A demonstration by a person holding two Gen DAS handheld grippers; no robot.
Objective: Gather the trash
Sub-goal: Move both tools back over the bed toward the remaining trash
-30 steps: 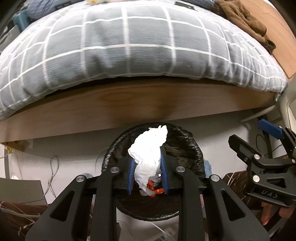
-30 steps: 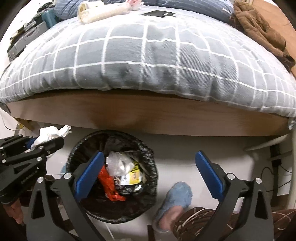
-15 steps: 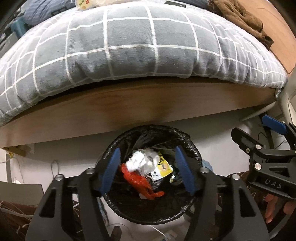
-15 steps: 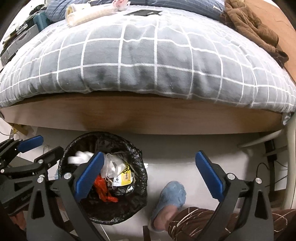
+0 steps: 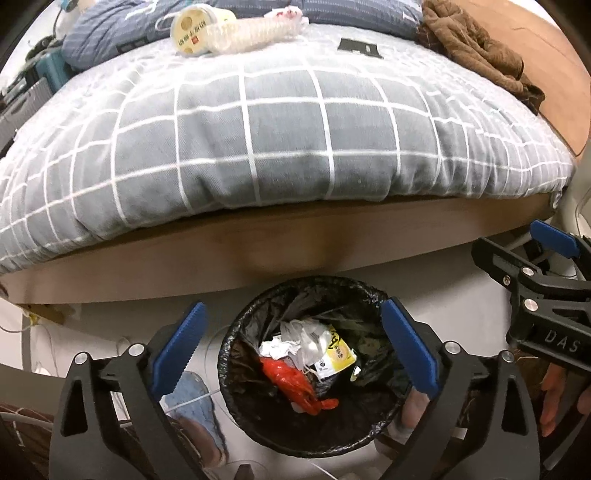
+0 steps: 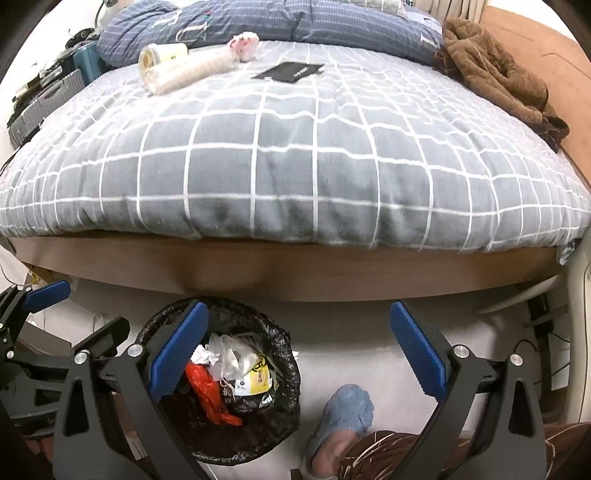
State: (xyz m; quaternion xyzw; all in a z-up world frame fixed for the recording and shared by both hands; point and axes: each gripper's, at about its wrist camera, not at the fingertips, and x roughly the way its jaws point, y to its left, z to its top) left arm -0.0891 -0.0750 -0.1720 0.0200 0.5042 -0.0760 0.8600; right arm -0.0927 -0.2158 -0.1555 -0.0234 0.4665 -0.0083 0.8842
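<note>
A round bin lined with a black bag (image 5: 236, 369) (image 6: 284, 373) stands on the floor against the bed's wooden side. Inside lie crumpled white tissue (image 5: 284, 341) (image 6: 202, 355), a red wrapper (image 5: 291, 384) (image 6: 207, 391) and a yellow-and-white packet (image 5: 334, 356) (image 6: 255, 374). My left gripper (image 5: 295, 350) hovers over the bin, its jaws opening wide with nothing between them. My right gripper (image 6: 295, 350) stands open and empty to the right of the bin. On the grey checked duvet (image 5: 258, 140) (image 6: 295, 155) lie a sleeve of paper cups (image 5: 229, 31) (image 6: 177, 68) and a black card (image 6: 290, 72).
A person's foot in a blue slipper (image 6: 343, 417) rests on the floor right of the bin; another slipper (image 5: 192, 406) shows at its left. A brown garment (image 6: 495, 77) lies at the bed's right edge. Cables trail on the floor at the left.
My left gripper let go of the white tissue, which dropped into the bin, and its jaws spread wide. Both grippers rose, so more of the bed top shows.
</note>
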